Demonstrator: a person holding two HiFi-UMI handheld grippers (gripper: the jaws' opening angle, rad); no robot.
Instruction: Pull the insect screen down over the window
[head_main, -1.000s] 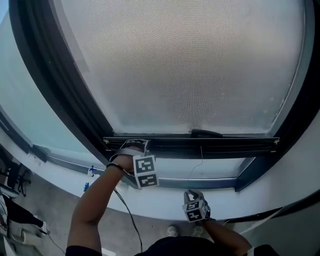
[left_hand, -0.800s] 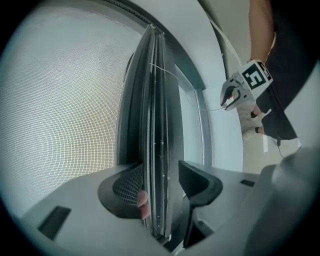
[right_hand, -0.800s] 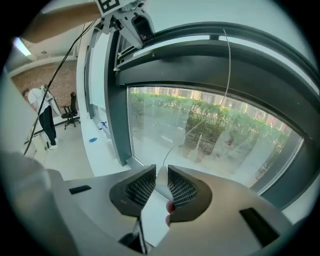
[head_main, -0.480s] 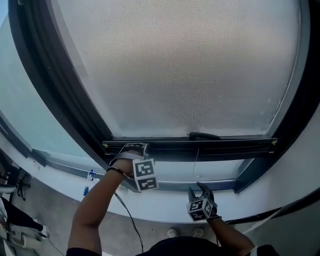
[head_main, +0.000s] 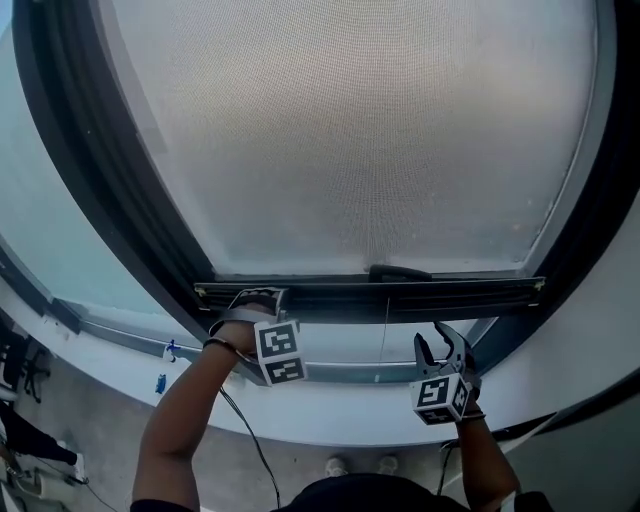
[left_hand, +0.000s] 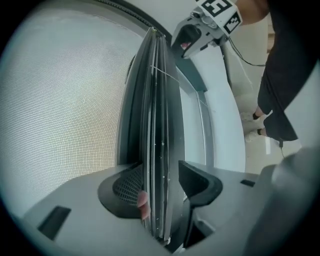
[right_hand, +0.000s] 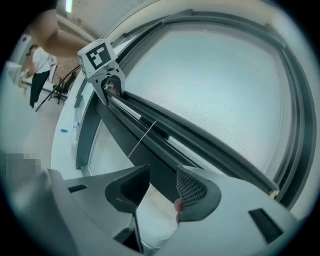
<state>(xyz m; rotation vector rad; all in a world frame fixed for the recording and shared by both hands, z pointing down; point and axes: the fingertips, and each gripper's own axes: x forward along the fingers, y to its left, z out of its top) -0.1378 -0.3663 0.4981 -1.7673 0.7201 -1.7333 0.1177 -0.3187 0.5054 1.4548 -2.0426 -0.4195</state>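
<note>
The insect screen (head_main: 350, 130) covers most of the window. Its dark bottom bar (head_main: 450, 292) runs level just above the sill, with a small handle (head_main: 398, 272) at mid-length and a thin pull cord (head_main: 385, 335) hanging from it. My left gripper (head_main: 255, 295) is shut on the bar's left end; in the left gripper view the bar (left_hand: 157, 115) runs between the pads of the left gripper (left_hand: 162, 180). My right gripper (head_main: 432, 340) hangs just below the bar's right part. Its jaws have just been opening and nothing is between them. In the right gripper view the right gripper (right_hand: 163, 172) points at the bar (right_hand: 200, 135).
A dark window frame (head_main: 90, 190) surrounds the screen. The white sill (head_main: 330, 415) lies under both hands, with small blue items (head_main: 160, 382) at its left. A black cable (head_main: 250, 430) trails from the left hand. A person (right_hand: 40, 67) stands far off in the right gripper view.
My right gripper has risen from the sill's edge and moved right, up towards the bar, and its jaws have opened. The left gripper has stayed on the bar.
</note>
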